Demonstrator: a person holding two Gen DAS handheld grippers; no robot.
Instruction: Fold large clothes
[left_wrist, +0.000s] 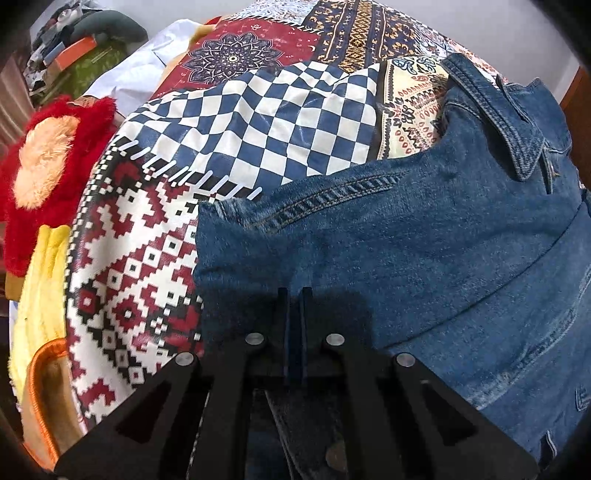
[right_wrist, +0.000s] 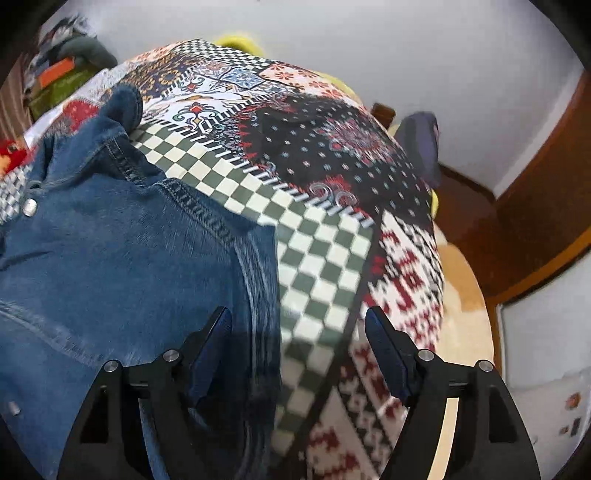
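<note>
Denim, a blue stitched jacket, is lying on the patchwork-covered bed. The left gripper is pinching shut at its edge; the right gripper is gaping wide, empty, over the opposite edge. Both should be clamping fabric before lifting evenly.

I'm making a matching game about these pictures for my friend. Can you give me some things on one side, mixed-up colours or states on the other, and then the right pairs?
Things:
1. denim jacket
2. fluffy cushion
3. left gripper
4. right gripper

Colours or states:
A. jaws wide apart
B. blue
C. jaws together
D. red with a peach middle

Right pairs: 1-B, 2-D, 3-C, 4-A. The jacket lies on the patchwork bedspread, and the cushion sits at its left edge in the left wrist view.
</note>
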